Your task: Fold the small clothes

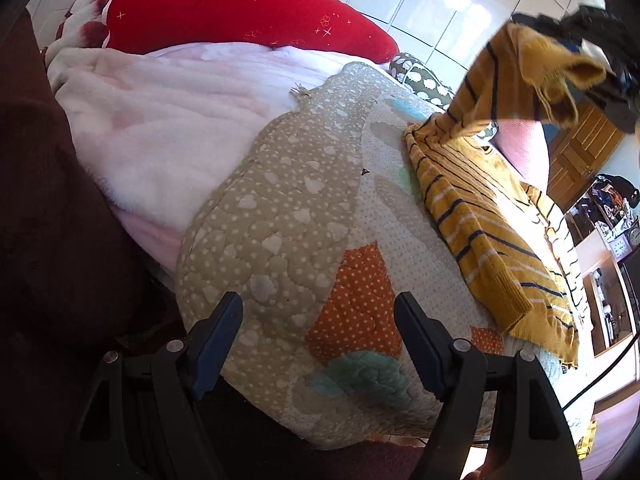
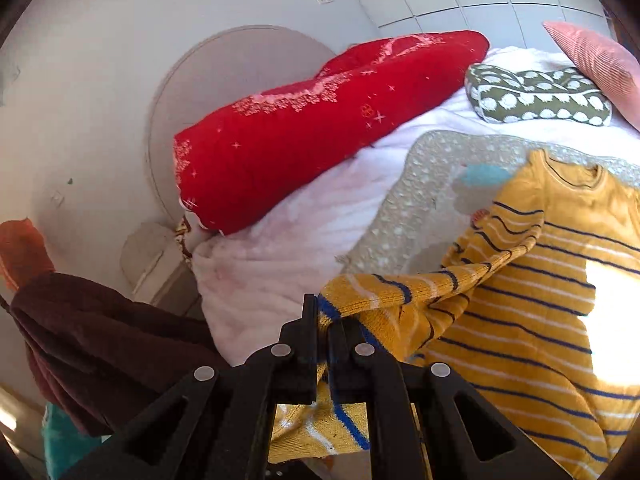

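A small mustard-yellow sweater with navy and white stripes (image 1: 492, 216) lies on a quilted patchwork mat (image 1: 280, 220) on the bed. My right gripper (image 2: 325, 320) is shut on the sweater's sleeve (image 2: 420, 284) and holds it lifted above the body of the sweater (image 2: 540, 300). In the left wrist view the right gripper (image 1: 592, 40) shows at the upper right with the sleeve (image 1: 520, 72) hanging from it. My left gripper (image 1: 318, 308) is open and empty, low over the near part of the mat, left of the sweater.
A red pillow (image 1: 240, 4) and a pink fluffy blanket (image 1: 168, 120) lie beyond the mat. A green spotted cushion (image 2: 540, 94) and a pink cushion (image 2: 596, 60) sit at the far side. A dark brown cloth (image 2: 100, 340) hangs at the left. A wooden door (image 1: 580, 148) stands at the right.
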Action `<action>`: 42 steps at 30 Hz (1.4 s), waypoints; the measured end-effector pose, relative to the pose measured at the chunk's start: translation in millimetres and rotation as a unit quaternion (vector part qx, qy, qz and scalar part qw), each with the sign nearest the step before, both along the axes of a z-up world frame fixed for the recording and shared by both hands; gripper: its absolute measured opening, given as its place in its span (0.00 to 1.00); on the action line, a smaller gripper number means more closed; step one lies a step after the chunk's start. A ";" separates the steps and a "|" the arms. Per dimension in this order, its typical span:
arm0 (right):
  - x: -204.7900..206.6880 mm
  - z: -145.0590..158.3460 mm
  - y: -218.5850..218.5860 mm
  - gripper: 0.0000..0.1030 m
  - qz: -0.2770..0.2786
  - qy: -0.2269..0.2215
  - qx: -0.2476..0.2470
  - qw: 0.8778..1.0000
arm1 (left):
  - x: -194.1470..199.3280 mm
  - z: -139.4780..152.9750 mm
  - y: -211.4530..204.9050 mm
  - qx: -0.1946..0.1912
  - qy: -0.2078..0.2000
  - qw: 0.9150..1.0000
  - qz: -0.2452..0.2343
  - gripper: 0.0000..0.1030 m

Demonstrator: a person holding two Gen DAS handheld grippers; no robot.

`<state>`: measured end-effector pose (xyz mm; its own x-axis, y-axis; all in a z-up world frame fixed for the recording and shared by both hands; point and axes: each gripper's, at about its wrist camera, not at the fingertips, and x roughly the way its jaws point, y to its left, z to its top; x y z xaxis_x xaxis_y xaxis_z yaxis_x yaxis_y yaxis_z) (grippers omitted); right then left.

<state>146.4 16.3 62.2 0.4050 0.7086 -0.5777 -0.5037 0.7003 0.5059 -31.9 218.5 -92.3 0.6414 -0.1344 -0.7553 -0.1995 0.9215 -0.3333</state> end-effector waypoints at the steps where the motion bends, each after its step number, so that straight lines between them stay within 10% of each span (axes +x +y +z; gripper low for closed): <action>1: 3.7 4.4 12.3 0.04 0.007 -0.006 -0.002 1.000 | -0.5 -1.7 0.3 -0.001 0.003 1.000 0.001 0.75; 10: 41.8 -21.6 121.0 0.09 0.053 0.018 0.000 0.998 | -3.1 -10.1 4.5 -0.010 0.017 1.000 0.004 0.75; 13: 50.0 -44.0 140.9 0.49 0.084 0.066 0.002 0.994 | -4.8 -10.7 4.4 -0.009 0.019 1.000 -0.001 0.75; 16: 37.2 -53.7 131.3 0.53 0.098 0.072 0.001 0.993 | -4.6 -8.0 1.8 -0.007 0.016 1.000 -0.007 0.75; 24: -27.8 -68.8 -79.7 0.53 -0.073 0.038 -0.008 0.997 | 20.9 8.2 -34.0 -0.042 0.005 0.995 -0.088 0.75; 30: -117.5 -101.6 -273.9 0.56 -0.287 0.061 -0.027 0.956 | 53.0 22.9 -82.8 -0.085 0.005 0.982 -0.169 0.80; 34: -166.1 -128.4 -333.3 0.60 -0.354 0.074 -0.045 0.931 | 73.5 25.5 -117.4 -0.089 0.011 0.975 -0.202 0.81; 38: -173.6 -161.1 -346.5 0.60 -0.334 0.101 -0.008 0.937 | 93.5 12.3 -150.5 -0.032 0.046 0.976 -0.210 0.81; 40: -169.4 -174.0 -330.5 0.60 -0.314 0.106 -0.006 0.943 | 102.1 2.5 -160.9 -0.020 0.075 0.974 -0.213 0.61; 42: -163.7 -176.3 -313.7 0.60 -0.303 0.089 -0.021 0.948 | 103.8 -0.4 -164.5 0.023 0.091 0.978 -0.189 0.11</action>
